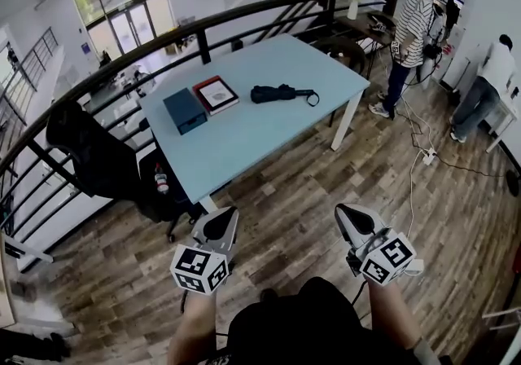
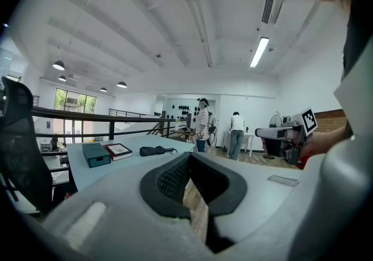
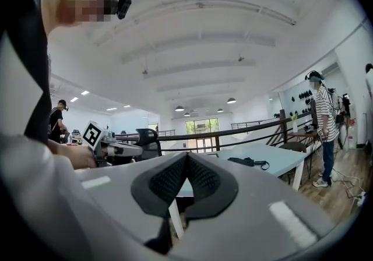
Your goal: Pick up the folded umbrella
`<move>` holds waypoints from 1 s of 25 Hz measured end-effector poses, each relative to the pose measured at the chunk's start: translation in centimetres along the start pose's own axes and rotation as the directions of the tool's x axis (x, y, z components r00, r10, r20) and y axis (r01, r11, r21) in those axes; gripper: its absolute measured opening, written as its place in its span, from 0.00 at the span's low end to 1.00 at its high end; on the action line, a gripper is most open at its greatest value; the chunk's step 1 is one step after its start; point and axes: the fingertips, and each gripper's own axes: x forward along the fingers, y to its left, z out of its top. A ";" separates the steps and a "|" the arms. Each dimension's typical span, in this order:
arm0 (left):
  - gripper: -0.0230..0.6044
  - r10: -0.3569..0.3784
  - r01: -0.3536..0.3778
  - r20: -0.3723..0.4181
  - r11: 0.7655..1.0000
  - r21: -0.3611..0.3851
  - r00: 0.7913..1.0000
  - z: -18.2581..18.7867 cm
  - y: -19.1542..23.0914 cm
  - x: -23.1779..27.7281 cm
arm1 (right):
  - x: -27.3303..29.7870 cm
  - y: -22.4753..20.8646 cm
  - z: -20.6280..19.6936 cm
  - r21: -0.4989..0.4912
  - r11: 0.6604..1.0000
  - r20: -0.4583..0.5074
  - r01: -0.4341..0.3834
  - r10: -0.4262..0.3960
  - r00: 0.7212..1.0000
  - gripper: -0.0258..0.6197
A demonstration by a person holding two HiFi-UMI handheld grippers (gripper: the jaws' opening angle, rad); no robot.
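Note:
The folded black umbrella [image 1: 282, 94] lies on the far right part of a light blue table [image 1: 244, 139], its strap loop pointing right. It also shows small in the left gripper view [image 2: 152, 150] and in the right gripper view [image 3: 247, 162]. My left gripper [image 1: 218, 226] and right gripper [image 1: 352, 218] hover over the wooden floor, well short of the table's near edge. Both are shut with nothing between the pads, as seen in the left gripper's [image 2: 187, 158] and the right gripper's [image 3: 186, 157] own views.
A teal box [image 1: 185, 109] and a red-edged book [image 1: 215, 94] lie left of the umbrella. A black office chair [image 1: 89, 151] stands at the table's left end by a dark railing [image 1: 203, 29]. Two people [image 1: 411, 29] stand at the far right, with cables [image 1: 423, 151] on the floor.

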 end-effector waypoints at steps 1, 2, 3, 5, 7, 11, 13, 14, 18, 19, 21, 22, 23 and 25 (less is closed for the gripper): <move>0.05 -0.006 0.006 0.000 1.000 -0.008 1.000 -0.2 0.4 0.0 | 0.3 0.3 -0.4 0.004 1.000 -0.009 0.000 0.000 1.000 0.04; 0.05 -0.011 0.011 0.000 1.000 -0.019 1.000 -0.5 0.8 0.0 | 0.5 0.6 -0.8 0.009 1.000 -0.021 0.002 -0.001 1.000 0.04; 0.05 -0.016 0.015 -0.001 0.999 -0.031 1.000 -0.8 1.1 0.1 | 0.8 0.7 -1.3 0.015 1.000 -0.033 0.006 -0.005 0.999 0.04; 0.05 -0.028 0.028 -0.008 0.998 -0.049 1.000 -1.4 1.6 0.5 | 1.3 0.4 -2.0 0.032 0.999 -0.054 0.015 -0.013 0.998 0.04; 0.05 -0.042 0.041 -0.019 0.998 -0.052 0.999 -1.7 1.9 1.6 | 1.9 -0.4 -2.4 0.046 0.999 -0.064 0.019 -0.016 0.998 0.04; 0.05 -0.050 0.047 -0.046 0.997 -0.057 0.998 -2.0 2.6 5.0 | 4.0 -2.9 -3.0 0.088 0.996 -0.057 -0.014 0.019 0.998 0.04; 0.05 -0.047 0.043 -0.066 0.997 -0.056 0.997 -2.2 3.2 7.1 | 5.4 -4.4 -3.8 0.105 0.994 -0.064 -0.033 0.040 0.997 0.04; 0.05 -0.046 0.042 -0.074 0.998 -0.055 0.996 -2.2 3.5 8.3 | 6.1 -5.5 -4.1 0.110 0.993 -0.072 -0.037 0.045 0.996 0.04; 0.05 -0.046 0.039 -0.110 0.997 -0.061 0.993 -1.6 4.4 13.9 | 8.7 -10.9 -4.9 0.152 0.988 -0.082 -0.038 0.051 0.995 0.04; 0.05 -0.047 0.040 -0.119 0.997 -0.059 0.992 -1.3 4.6 15.5 | 9.4 -12.3 -4.9 0.161 0.986 -0.082 -0.044 0.057 0.995 0.04; 0.05 -0.050 0.043 -0.127 0.998 -0.055 0.991 -0.3 4.7 18.8 | 10.7 -15.2 -4.7 0.171 0.983 -0.084 -0.058 0.073 0.994 0.04; 0.05 -0.051 0.044 -0.128 0.998 -0.054 0.990 0.2 4.7 20.4 | 11.3 -16.7 -4.7 0.175 0.983 -0.086 -0.064 0.080 0.993 0.04; 0.05 -0.051 0.044 -0.130 0.998 -0.054 0.990 0.5 4.6 21.9 | 11.8 -18.1 -4.7 0.179 0.982 -0.088 -0.068 0.085 0.993 0.04; 0.05 -0.053 0.046 -0.142 0.998 -0.051 0.988 0.8 4.3 24.5 | 12.6 -20.7 -4.6 0.187 0.980 -0.088 -0.075 0.092 0.992 0.04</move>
